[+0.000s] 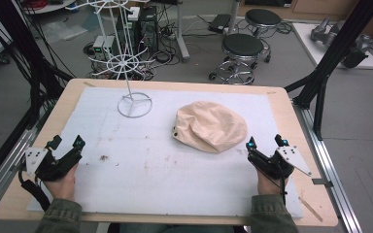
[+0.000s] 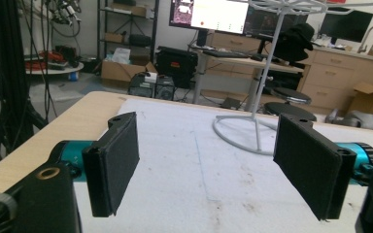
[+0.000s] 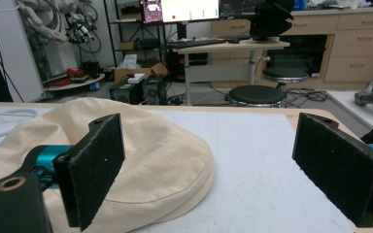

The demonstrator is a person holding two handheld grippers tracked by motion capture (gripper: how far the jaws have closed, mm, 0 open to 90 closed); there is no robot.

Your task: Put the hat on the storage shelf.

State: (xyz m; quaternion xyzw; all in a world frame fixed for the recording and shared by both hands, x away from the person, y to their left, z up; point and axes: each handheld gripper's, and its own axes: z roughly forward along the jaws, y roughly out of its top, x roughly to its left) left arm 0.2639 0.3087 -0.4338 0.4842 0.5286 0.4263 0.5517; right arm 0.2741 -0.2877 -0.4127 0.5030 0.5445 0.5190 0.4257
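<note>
Beside the white wire stand [image 1: 130, 58], on its right and a little nearer the person, lies the beige cap [image 1: 210, 125], slumped flat on the white foam mat [image 1: 141, 170] and touching neither tool; the likely job is to hang it on that stand, and the soft cloth is where trouble would start; a pinch taken too shallow, on a single loose fold, would probably let the cap slide out mid-lift, while a bite on the floppy crown alone could leave the brim dangling and catching on the stand's rings; the stand itself looks light and narrow-footed (its round base [image 1: 134, 105] is only a thin wire hoop), so a cap dragged against it, or a jaw knocking the pole, could tip it over. Farther from the stand, at the near right of the mat, the right gripper [image 1: 265, 142] rests low in the person's hand, jaws spread wide with nothing between them, pointing towards the cap's near edge, which in the right gripper view [image 3: 141, 160] sits just ahead of the left jaw; nearer the stand's side, at the mat's near left corner, the left gripper [image 1: 66, 142] is likewise released and empty, held low and angled towards the stand, well apart from the cap.
</note>
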